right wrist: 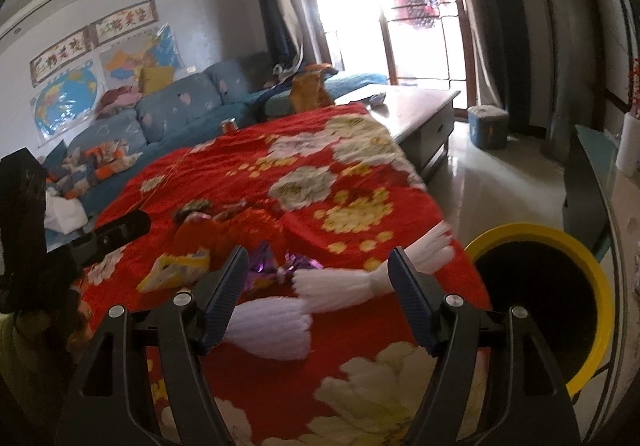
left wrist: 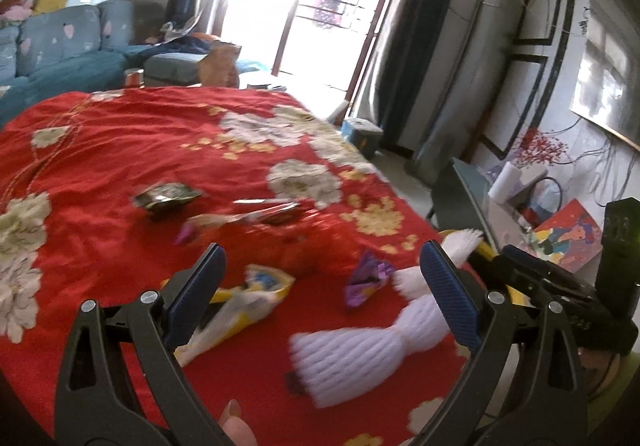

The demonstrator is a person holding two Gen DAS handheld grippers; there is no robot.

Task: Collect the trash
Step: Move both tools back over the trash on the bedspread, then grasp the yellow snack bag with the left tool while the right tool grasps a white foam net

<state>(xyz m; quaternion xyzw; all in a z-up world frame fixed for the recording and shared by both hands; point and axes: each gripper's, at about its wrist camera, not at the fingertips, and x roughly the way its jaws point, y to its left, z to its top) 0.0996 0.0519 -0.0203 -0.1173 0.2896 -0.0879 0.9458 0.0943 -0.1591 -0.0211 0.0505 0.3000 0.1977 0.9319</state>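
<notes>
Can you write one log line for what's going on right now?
left gripper: open, empty | right gripper: open, above white foam fruit net | purple crumpled wrapper: on red floral cloth | yellow-rimmed bin: beside table

Legible text: none confirmed; large red characters are borne by two framed wall scrolls [right wrist: 60, 51] [right wrist: 125, 21] at far left above the maps [right wrist: 66, 97], but these are too blurred to be read.

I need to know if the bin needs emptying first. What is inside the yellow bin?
Inside the yellow bin only a dark black interior shows; no trash is visible, and the bottom is lost in shadow.
</notes>
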